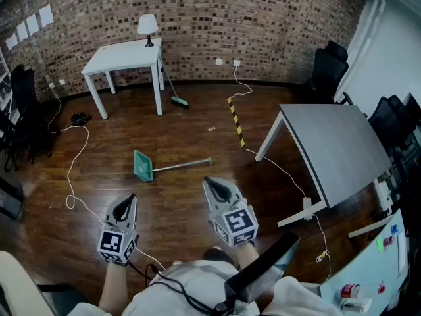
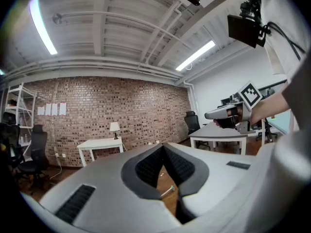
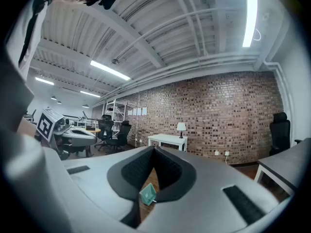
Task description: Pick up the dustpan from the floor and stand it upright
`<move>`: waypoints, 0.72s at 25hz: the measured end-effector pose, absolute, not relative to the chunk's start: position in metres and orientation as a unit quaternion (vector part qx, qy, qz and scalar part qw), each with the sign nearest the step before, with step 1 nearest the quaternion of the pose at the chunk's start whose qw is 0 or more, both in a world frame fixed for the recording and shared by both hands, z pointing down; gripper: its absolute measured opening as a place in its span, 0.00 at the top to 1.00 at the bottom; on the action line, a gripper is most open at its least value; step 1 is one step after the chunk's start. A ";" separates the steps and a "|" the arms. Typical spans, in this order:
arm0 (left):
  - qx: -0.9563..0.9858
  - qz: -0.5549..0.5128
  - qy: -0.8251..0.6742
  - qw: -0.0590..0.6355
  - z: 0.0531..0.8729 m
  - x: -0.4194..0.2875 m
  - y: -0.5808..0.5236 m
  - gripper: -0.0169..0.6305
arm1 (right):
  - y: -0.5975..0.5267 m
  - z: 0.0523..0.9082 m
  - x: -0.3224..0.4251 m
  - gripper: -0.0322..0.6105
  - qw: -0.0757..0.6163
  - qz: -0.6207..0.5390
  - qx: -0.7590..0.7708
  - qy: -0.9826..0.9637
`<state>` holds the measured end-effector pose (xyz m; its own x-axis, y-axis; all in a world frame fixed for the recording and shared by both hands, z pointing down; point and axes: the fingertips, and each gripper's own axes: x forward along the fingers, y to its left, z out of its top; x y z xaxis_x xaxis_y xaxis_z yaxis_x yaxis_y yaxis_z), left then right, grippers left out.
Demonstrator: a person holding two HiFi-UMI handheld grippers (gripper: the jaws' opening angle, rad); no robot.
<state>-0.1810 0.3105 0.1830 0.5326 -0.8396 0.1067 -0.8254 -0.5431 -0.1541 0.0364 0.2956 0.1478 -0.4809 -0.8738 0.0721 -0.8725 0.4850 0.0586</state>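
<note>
Left claw (image 1: 130,200): clenched, empty, held below the pan end.
Dustpan (image 1: 143,166): seen flat on the floor (image 1: 171,206), mid-frame above both claws; handle (image 1: 181,165) stretched rightwards.
Right claw (image 1: 206,180): clenched, empty; judged nearer, handle tip just above it.

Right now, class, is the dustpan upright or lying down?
Lying down: the dustpan rests on the floor, handle stretched along it.

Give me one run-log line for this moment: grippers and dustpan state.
phase: before pickup | left gripper: shut, empty | right gripper: shut, empty | green long-handled dustpan: lying on dark wooden floor, ahead of grippers, untouched
</note>
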 end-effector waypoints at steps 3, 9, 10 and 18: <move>-0.874 -0.088 0.476 0.040 0.188 -0.191 0.303 0.99 | 0.296 0.153 0.023 0.96 0.052 -0.008 0.508 -0.860; -0.879 -0.091 0.467 0.039 0.194 -0.193 0.293 0.99 | 0.285 0.163 0.011 0.96 0.050 0.007 0.512 -0.858; -0.879 -0.091 0.467 0.038 0.196 -0.193 0.289 0.99 | 0.281 0.164 0.010 0.96 0.050 0.009 0.512 -0.858; -0.871 -0.111 0.477 0.026 0.211 -0.193 0.223 0.99 | 0.204 0.180 0.025 0.96 0.044 0.021 0.512 -0.858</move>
